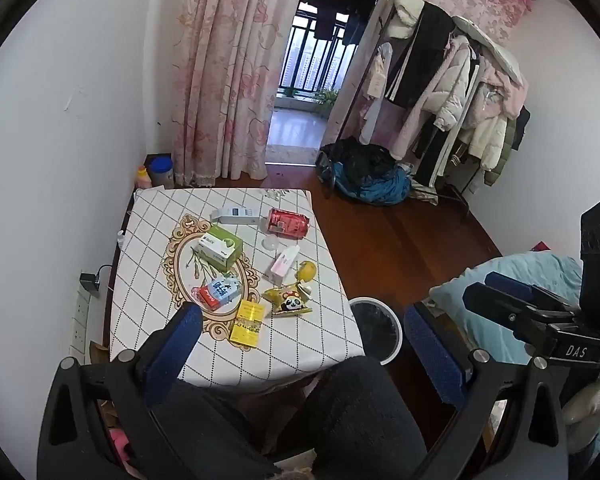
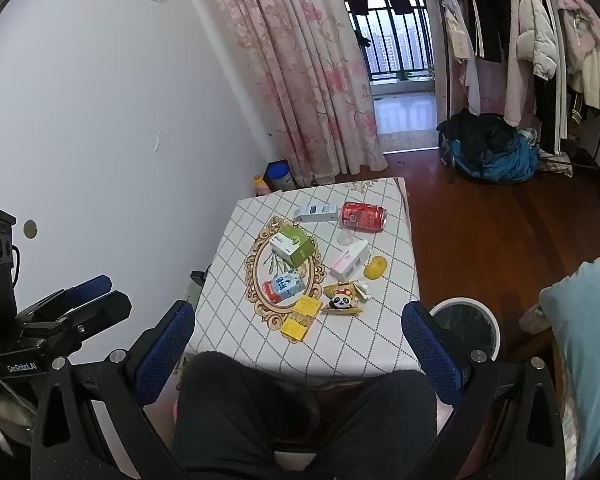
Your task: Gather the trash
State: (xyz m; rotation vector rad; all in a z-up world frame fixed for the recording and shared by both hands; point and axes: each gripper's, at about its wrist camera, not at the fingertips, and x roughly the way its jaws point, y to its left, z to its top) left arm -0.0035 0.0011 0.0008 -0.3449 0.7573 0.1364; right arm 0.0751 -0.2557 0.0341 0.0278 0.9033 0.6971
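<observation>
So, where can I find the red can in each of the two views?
Left wrist: red can lies on its side at the table's far right, centre of picture.
Right wrist: red can right of centre, same far corner.
Shared landmark: white box just left of it.

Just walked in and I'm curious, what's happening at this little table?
A seated person holds a two-finger gripper in each hand above their lap, facing a small table strewn with trash. Both the left gripper and the right gripper are open and hold nothing. On the tablecloth lie a red can on its side, a green-and-white box, a milk carton, a panda snack wrapper and yellow packets. A white-rimmed bin stands on the floor beside the table. Nothing has been picked up yet.
</observation>
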